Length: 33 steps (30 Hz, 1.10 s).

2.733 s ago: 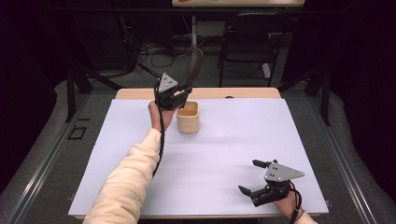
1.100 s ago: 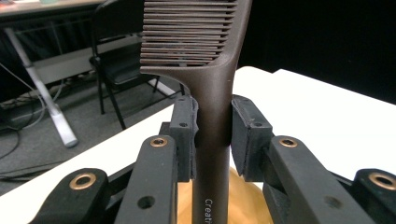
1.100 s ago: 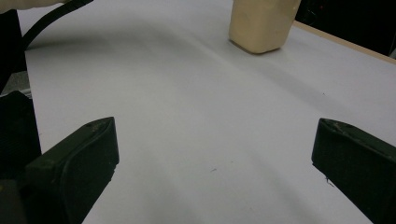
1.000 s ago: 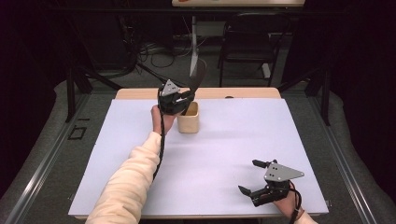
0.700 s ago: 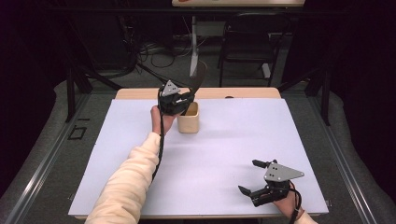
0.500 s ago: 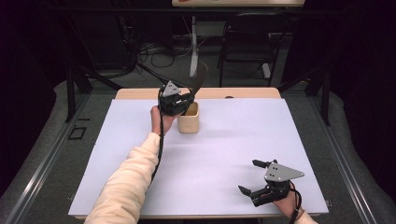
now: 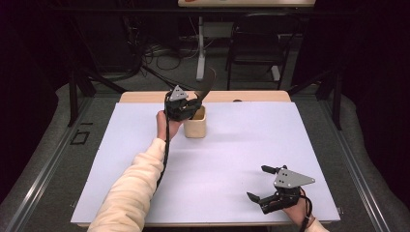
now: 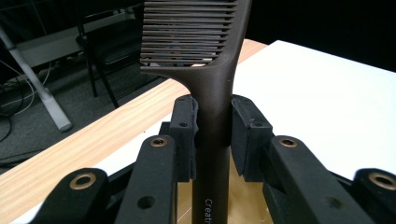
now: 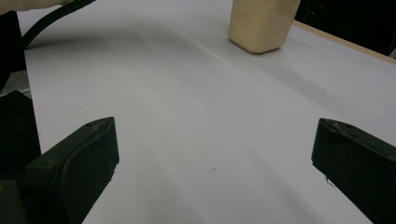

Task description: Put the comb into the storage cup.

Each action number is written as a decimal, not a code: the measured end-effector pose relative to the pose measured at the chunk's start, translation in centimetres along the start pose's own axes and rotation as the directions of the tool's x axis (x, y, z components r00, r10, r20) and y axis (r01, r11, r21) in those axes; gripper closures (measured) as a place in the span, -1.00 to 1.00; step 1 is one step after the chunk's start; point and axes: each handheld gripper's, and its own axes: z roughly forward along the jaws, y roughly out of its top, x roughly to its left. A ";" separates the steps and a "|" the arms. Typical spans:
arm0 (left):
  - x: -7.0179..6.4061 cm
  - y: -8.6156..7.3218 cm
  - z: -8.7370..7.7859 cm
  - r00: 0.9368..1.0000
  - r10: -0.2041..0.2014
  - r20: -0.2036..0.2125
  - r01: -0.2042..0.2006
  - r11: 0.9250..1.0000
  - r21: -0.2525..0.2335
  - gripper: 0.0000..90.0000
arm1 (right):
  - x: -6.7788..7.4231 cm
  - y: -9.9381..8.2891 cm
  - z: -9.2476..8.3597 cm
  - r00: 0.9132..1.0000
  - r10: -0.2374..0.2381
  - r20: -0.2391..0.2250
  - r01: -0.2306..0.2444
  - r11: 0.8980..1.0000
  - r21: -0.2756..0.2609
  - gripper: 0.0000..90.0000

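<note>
Dark comb clamped upright over the beige cup

Brown plastic, the comb (image 8: 212,93) stands nearly upright in the left claw (image 8: 212,126), whose two black jaws press on its handle from either side, just below the rows of teeth. In the left gripper view the lower end of the handle runs down toward a pale yellow opening beneath the jaws; how deep it reaches there cannot be told. From the high view the left claw (image 7: 186,107) hangs at the near left rim of the beige cup (image 7: 196,128), with the comb (image 7: 207,87) rising up and away from it as a dark curved strip. The cup stands on the white surface (image 7: 232,159), toward its far side and a little left of centre, close to the wooden strip (image 7: 251,96) that shows along the far edge. The person's left forearm, in a cream sleeve (image 7: 133,191), reaches across the surface from the near side.

Well apart from all this, the right claw (image 7: 260,183) rests low at the near right corner of the surface, its jaws wide apart with nothing between them. In the right gripper view the cup (image 9: 261,23) sits far off beyond bare white surface (image 9: 210,121)
</note>
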 end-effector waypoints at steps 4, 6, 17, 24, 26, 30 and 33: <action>0.0 -0.1 0.0 1.000 0.003 0.002 -0.003 1.000 0.005 0.61 | 0.0 0.0 0.0 1.000 0.000 0.000 0.000 1.000 -0.001 -1.00; 0.0 -0.1 0.0 1.000 0.006 0.003 -0.006 1.000 0.011 0.61 | 0.0 0.0 0.0 1.000 0.000 0.000 0.000 1.000 0.000 -1.00; -0.2 -0.3 0.3 1.000 0.025 0.011 -0.026 0.999 0.036 0.60 | 0.0 0.0 0.0 1.000 0.000 -0.001 0.000 1.000 0.000 -1.00; -0.2 -0.4 0.5 1.000 0.016 0.016 -0.016 0.999 0.039 0.60 | 0.0 0.0 0.0 1.000 0.001 -0.001 -0.001 1.000 0.001 -1.00; -0.2 -0.4 0.5 1.000 0.013 0.015 -0.013 0.999 0.040 0.60 | 0.0 0.0 0.0 1.000 0.000 -0.001 0.000 1.000 0.002 -1.00; -0.2 -0.5 0.6 1.000 0.021 0.013 -0.021 0.999 0.049 0.60 | 0.0 0.0 0.0 1.000 0.000 0.000 0.000 1.000 0.001 -1.00; -0.3 -0.5 0.7 1.000 0.026 0.012 -0.026 0.998 0.058 0.60 | 0.0 0.0 0.0 1.000 0.000 -0.001 0.000 1.000 0.001 -1.00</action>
